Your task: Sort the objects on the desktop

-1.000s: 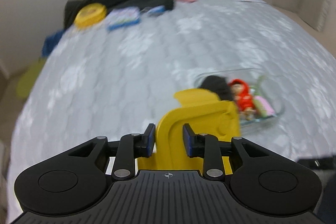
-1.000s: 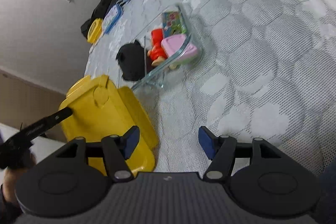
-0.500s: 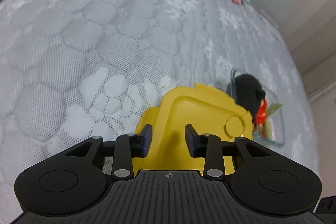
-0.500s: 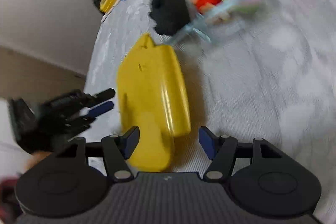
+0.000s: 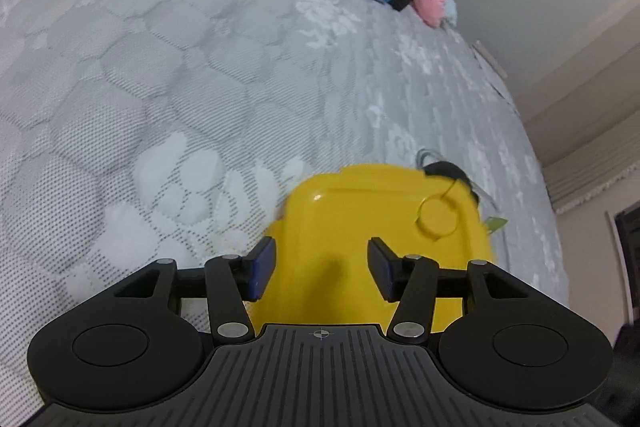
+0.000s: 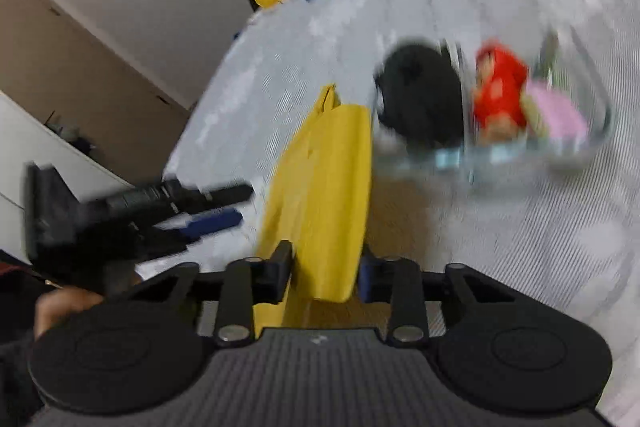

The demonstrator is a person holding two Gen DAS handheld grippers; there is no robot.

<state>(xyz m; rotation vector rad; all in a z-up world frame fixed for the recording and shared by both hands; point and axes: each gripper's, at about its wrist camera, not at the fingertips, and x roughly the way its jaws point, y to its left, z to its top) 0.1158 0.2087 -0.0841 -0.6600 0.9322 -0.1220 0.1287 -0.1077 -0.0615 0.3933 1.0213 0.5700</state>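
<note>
In the right wrist view, the left gripper sits at the left edge of the frame, beside the yellow lid, and its jaws are opening with nothing between them. In the middle and low in the frame, the right gripper is closing its jaws around the edge of the lid, which stands up on its side on the grey bed. To the right, higher up, a black lump leans on a glass box with a red toy inside.
</note>
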